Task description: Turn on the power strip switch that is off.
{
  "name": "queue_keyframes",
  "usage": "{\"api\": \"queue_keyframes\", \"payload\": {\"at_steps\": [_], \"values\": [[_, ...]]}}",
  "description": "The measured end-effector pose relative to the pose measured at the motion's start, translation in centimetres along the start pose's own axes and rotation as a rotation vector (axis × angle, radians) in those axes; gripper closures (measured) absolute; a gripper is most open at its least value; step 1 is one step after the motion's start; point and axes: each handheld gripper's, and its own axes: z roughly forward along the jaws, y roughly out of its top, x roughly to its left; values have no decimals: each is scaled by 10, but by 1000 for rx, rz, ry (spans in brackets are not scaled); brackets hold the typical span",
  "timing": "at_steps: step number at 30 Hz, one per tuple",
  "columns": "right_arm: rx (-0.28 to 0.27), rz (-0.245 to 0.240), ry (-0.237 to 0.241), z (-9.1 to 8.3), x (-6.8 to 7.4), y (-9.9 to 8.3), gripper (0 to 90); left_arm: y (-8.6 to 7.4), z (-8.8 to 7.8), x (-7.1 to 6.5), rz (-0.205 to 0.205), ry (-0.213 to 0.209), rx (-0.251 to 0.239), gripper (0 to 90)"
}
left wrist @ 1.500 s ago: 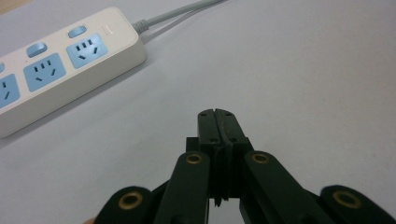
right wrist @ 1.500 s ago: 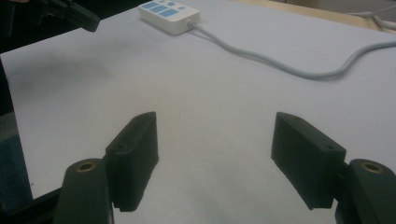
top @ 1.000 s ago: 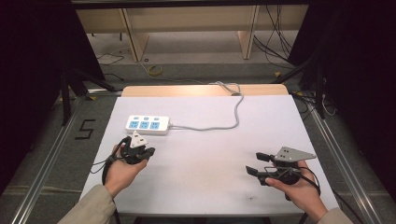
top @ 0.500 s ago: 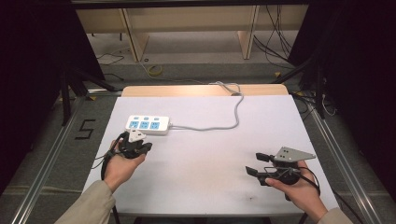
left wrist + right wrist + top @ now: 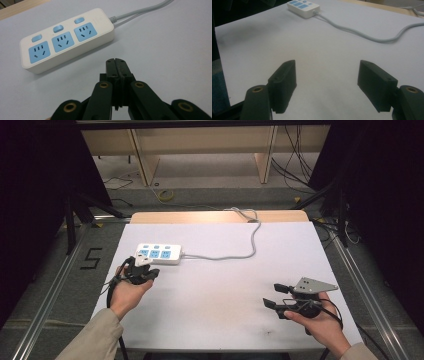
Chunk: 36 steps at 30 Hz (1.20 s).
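Note:
A white power strip point(image 5: 159, 253) with three blue sockets lies at the left of the white table; its grey cable point(image 5: 240, 252) loops to the far edge. My left gripper point(image 5: 141, 263) hovers just in front of the strip point(image 5: 67, 42), its jaws point(image 5: 116, 62) shut together with nothing between them. My right gripper point(image 5: 271, 295) is held at the near right, apart from the strip point(image 5: 303, 6) and the cable point(image 5: 362, 33). It stands open point(image 5: 327, 72) over bare tabletop, with nothing between its fingers.
The white tabletop point(image 5: 225, 285) ends in a wooden strip point(image 5: 200, 216) at the far edge. Metal rails run along both sides, and a "5" mark point(image 5: 91, 258) sits on the floor at the left. Wooden frames and loose cables stand beyond the table.
My left gripper has edged a little forward and left, closer to the power strip. The right gripper has kept still.

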Motion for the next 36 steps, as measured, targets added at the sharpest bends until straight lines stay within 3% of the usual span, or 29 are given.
{"api": "queue_keyframes", "payload": {"at_steps": [15, 36], "values": [[0, 2, 2, 0, 0, 0, 313, 6, 6, 14, -9, 27, 5, 900], [0, -2, 3, 1, 0, 0, 305, 14, 14, 23, -26, 44, 5, 900]]}}
